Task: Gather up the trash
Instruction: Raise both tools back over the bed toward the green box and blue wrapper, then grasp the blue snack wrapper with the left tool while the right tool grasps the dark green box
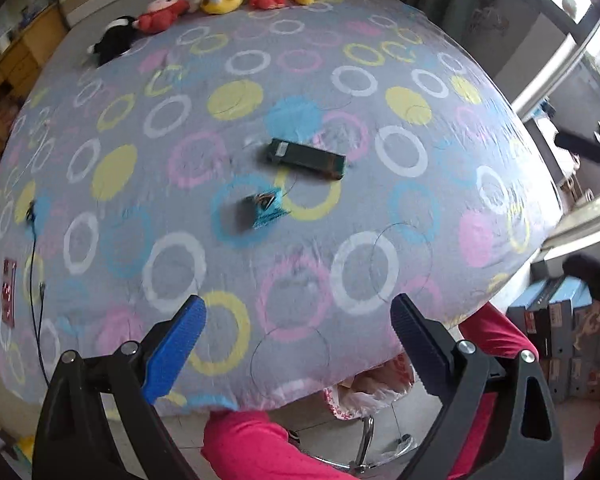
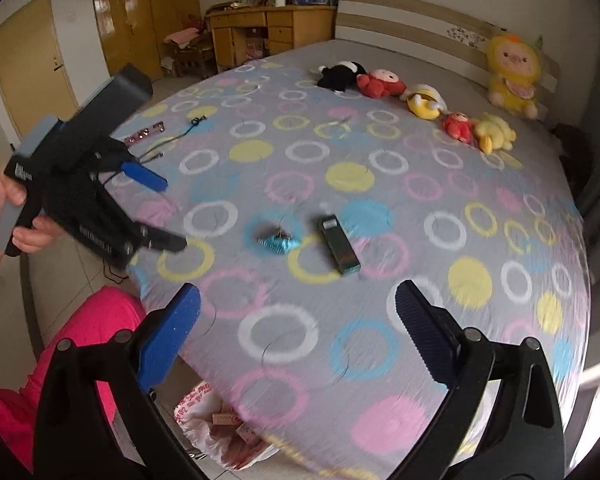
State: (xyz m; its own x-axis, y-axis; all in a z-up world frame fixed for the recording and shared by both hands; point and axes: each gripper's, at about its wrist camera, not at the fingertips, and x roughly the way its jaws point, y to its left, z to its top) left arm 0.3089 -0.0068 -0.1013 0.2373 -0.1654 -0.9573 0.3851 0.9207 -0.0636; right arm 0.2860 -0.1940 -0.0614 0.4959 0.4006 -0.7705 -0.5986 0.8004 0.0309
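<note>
— Can you read anything from where you hold my tongs?

— Hardly. My left gripper (image 2: 166,212) carries pale lettering on its grey handle and along its black body, too blurred to make out.

— And the dark green box (image 2: 339,244) near the middle of the bedspread (image 2: 380,360)?

— It has a pale label at one end, unreadable. The bag (image 2: 216,424) below the bed's edge shows red print, illegible.
</note>
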